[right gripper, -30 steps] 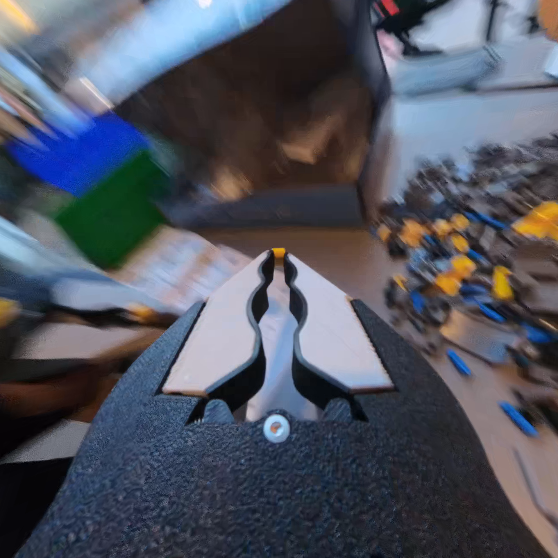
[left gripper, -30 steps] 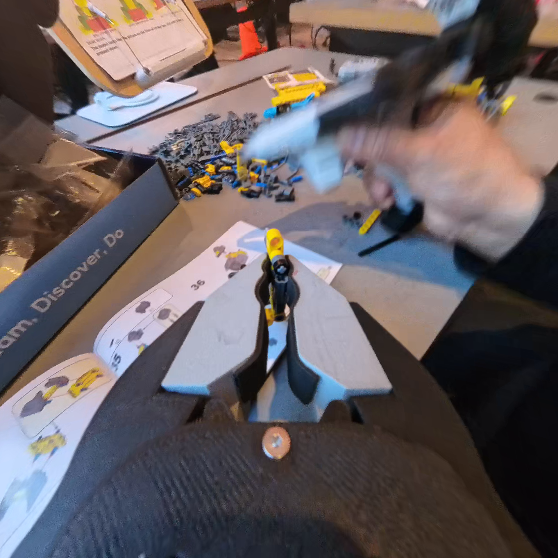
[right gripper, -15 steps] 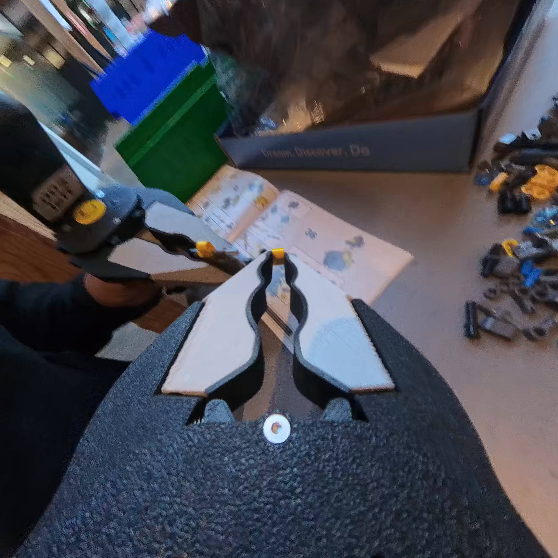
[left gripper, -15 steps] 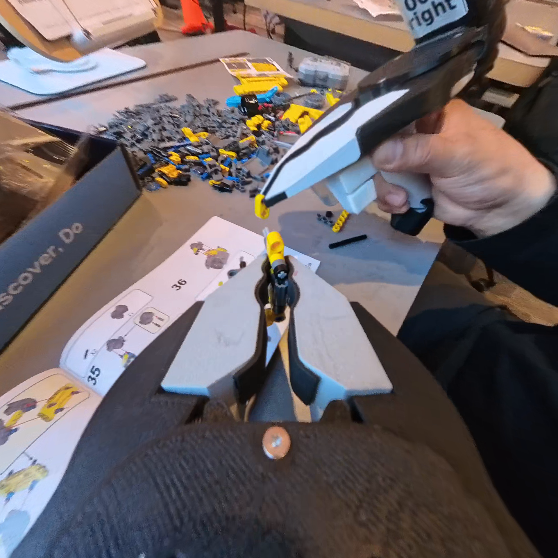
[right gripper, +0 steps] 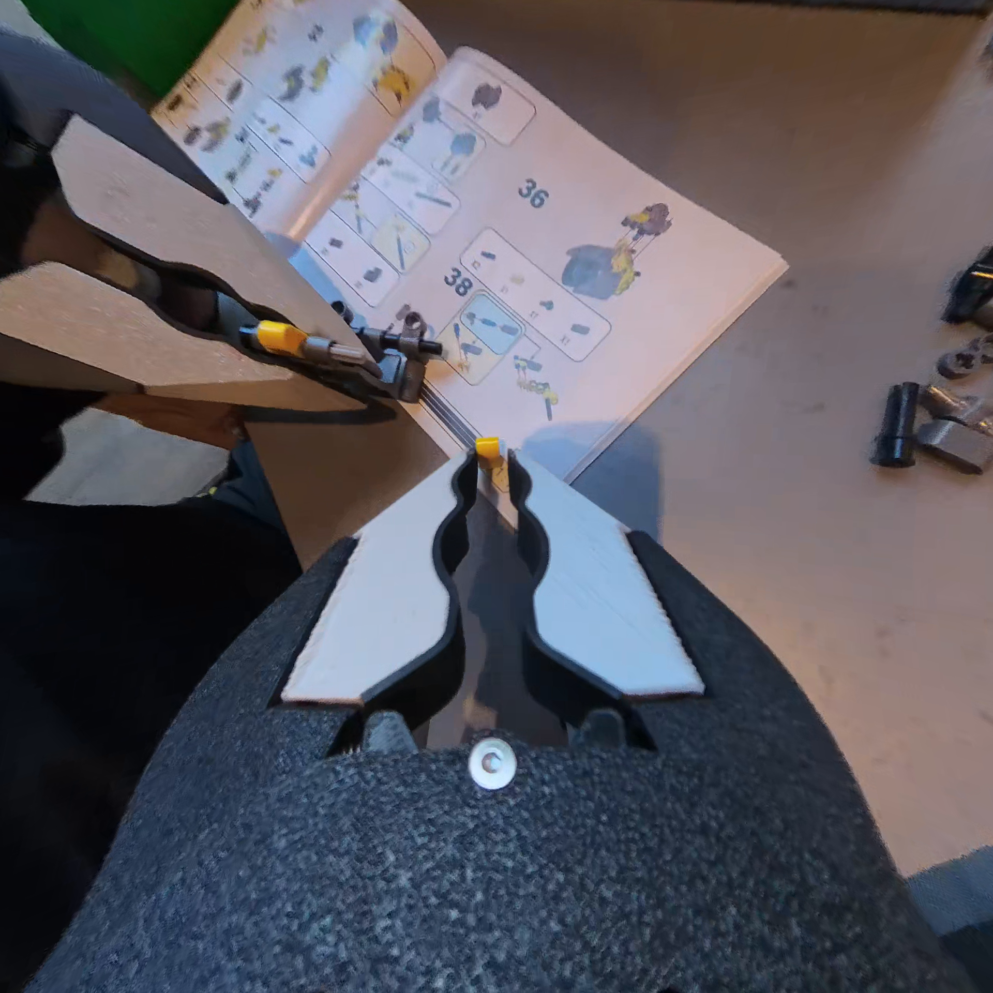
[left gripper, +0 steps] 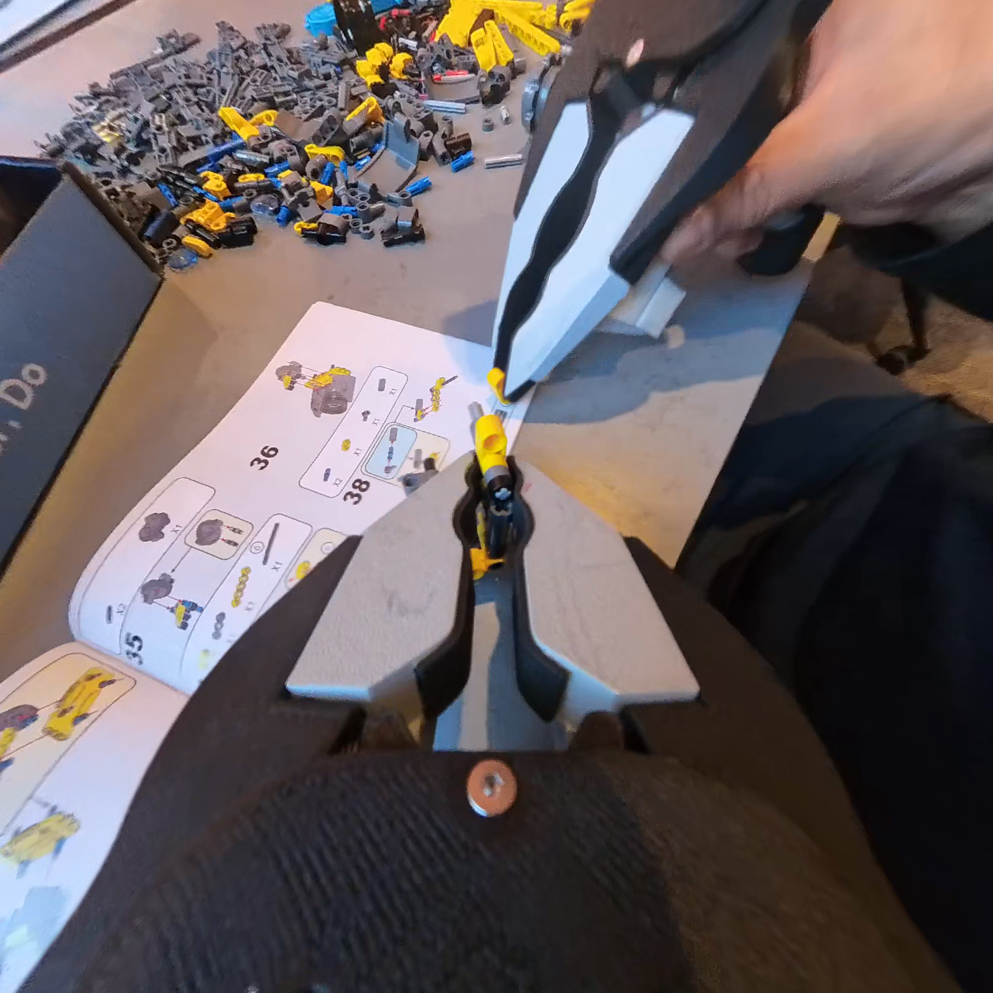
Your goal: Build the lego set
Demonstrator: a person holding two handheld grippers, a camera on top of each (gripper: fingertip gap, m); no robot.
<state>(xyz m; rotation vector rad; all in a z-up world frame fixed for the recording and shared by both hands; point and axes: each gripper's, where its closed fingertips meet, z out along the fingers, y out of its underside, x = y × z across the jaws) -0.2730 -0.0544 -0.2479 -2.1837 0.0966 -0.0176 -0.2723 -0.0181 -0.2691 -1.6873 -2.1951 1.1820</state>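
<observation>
The left gripper (left gripper: 491, 473) was clenched on a small yellow-and-black assembly (left gripper: 490, 446) whose yellow end stuck out past the fingertips, held above an open instruction booklet (left gripper: 301, 457) on the grey table (left gripper: 634, 446). Just beyond, the right gripper (left gripper: 502, 395), gripped by a person's hand (left gripper: 860, 134), pinched a small yellow piece (right gripper: 488, 447) at its tips, close to the assembly but apart from it. Farther off lay a heap of grey, yellow and blue parts (left gripper: 301, 134), with a dark box (left gripper: 59, 301) at the left.
</observation>
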